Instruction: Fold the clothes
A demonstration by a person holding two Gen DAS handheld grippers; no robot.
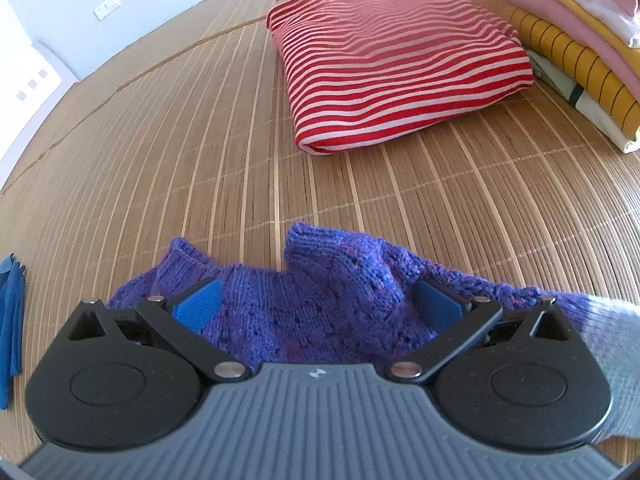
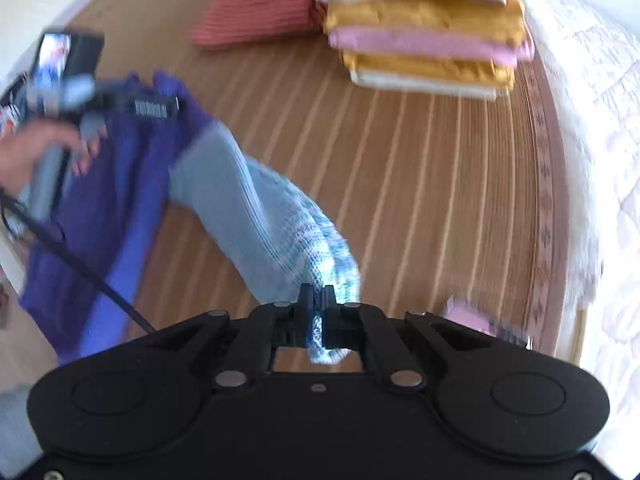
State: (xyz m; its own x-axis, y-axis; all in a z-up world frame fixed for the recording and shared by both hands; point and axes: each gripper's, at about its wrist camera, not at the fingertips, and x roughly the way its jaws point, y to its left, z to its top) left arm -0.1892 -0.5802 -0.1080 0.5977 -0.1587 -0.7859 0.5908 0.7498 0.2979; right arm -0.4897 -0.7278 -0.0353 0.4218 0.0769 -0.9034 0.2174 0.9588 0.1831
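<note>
A knit sweater, purple [image 1: 320,280] in the body with a light blue sleeve [image 2: 256,216], lies on the bamboo mat [image 1: 200,160]. My left gripper [image 1: 318,304] stands open over the purple collar end, its blue pads [image 1: 198,306] wide apart with the knit bunched between them. In the right wrist view, which is blurred, my right gripper [image 2: 318,300] is shut on the sleeve's pale blue cuff, which hangs between its fingers. A hand [image 2: 24,152] holds the left gripper at the far left over the purple body [image 2: 120,184].
A folded red-and-white striped garment [image 1: 392,64] lies further up the mat. A stack of folded yellow, pink and white clothes [image 1: 580,40] stands to its right. A blue cloth [image 1: 10,320] sits at the left edge, a white quilt [image 2: 592,160] along the right.
</note>
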